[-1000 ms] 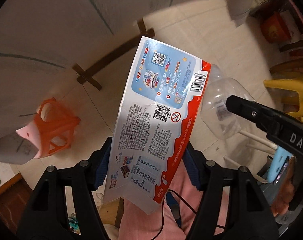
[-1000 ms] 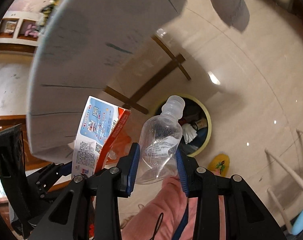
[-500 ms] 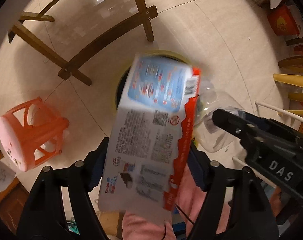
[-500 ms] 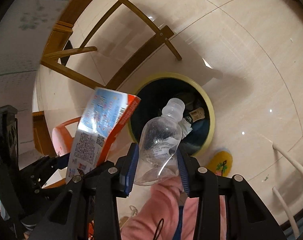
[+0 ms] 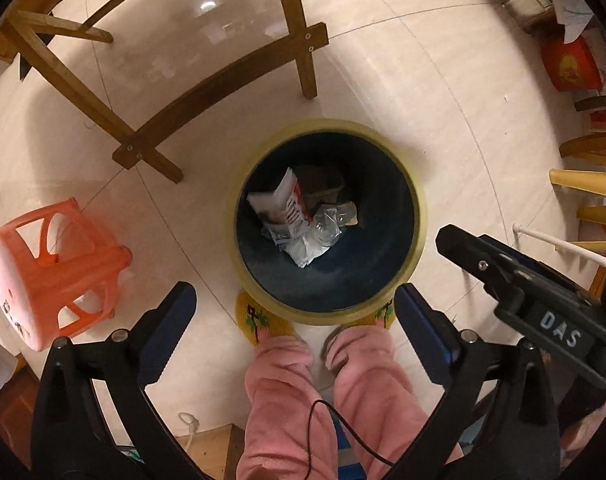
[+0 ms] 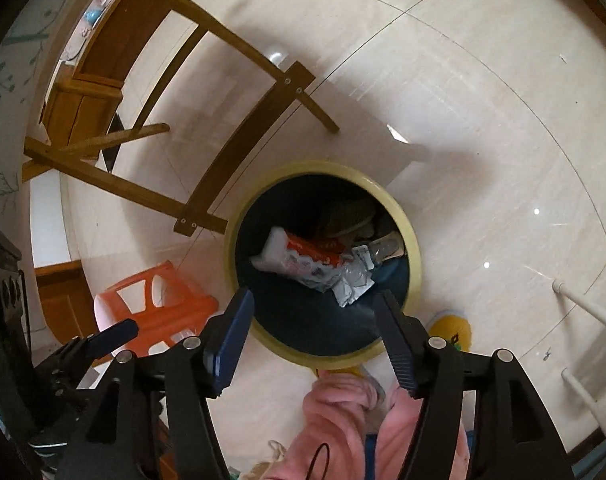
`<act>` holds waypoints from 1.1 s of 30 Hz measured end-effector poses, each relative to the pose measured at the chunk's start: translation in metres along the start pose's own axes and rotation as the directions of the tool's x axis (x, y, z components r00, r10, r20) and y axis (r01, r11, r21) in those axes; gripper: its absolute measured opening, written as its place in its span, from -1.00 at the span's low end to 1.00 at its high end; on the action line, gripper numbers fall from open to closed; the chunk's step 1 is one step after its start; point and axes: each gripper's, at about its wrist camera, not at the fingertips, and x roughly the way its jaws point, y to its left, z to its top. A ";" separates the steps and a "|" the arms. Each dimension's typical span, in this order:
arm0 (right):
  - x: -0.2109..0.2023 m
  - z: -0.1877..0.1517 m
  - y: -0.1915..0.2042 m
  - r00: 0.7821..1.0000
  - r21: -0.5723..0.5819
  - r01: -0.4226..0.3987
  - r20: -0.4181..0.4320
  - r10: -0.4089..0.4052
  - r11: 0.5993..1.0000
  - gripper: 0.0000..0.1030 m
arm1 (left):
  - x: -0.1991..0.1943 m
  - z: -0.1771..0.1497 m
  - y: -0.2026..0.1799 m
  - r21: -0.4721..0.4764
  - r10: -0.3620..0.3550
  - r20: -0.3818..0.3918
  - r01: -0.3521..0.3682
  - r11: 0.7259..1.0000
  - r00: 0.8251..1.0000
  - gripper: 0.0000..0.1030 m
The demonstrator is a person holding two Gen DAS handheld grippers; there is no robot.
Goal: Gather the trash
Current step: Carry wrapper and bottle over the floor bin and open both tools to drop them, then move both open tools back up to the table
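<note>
A round bin with a yellow rim (image 5: 419, 216) and a dark inside stands on the floor below me; it also shows in the right wrist view (image 6: 413, 240). The red-and-white carton (image 5: 281, 204) (image 6: 299, 258) lies inside it, beside the clear plastic bottle (image 5: 329, 224) (image 6: 357, 276) and other scraps. My left gripper (image 5: 295, 300) is open and empty above the bin's near rim. My right gripper (image 6: 315, 300) is open and empty above the bin too; its body shows at the right of the left wrist view (image 5: 543, 304).
Wooden table legs and crossbars (image 5: 207, 92) (image 6: 231, 160) stand behind the bin. An orange plastic stool (image 5: 51, 264) (image 6: 155, 300) is to the left. My pink trouser legs (image 5: 303, 400) and yellow slippers (image 5: 263, 316) touch the bin's near side. White rails (image 6: 583, 304) are right.
Both grippers swung from the table down over the bin and opened. The carton left my left gripper and the bottle left my right; both now lie in the bin.
</note>
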 end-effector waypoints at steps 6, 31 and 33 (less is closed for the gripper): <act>0.003 0.006 -0.006 0.999 0.002 0.027 0.020 -0.027 1.000 0.26 | -0.013 0.003 0.002 -0.030 -0.009 0.048 0.010 0.999 0.999 0.91; -0.130 -0.007 0.031 0.998 -0.060 0.004 0.070 0.000 0.998 0.26 | -0.156 -0.017 -0.030 -0.038 -0.021 0.151 0.027 0.999 0.988 0.90; -0.157 -0.005 0.039 0.996 -0.072 -0.003 0.091 0.009 0.997 0.26 | -0.182 -0.020 -0.034 -0.039 -0.024 0.181 0.032 0.999 0.983 0.90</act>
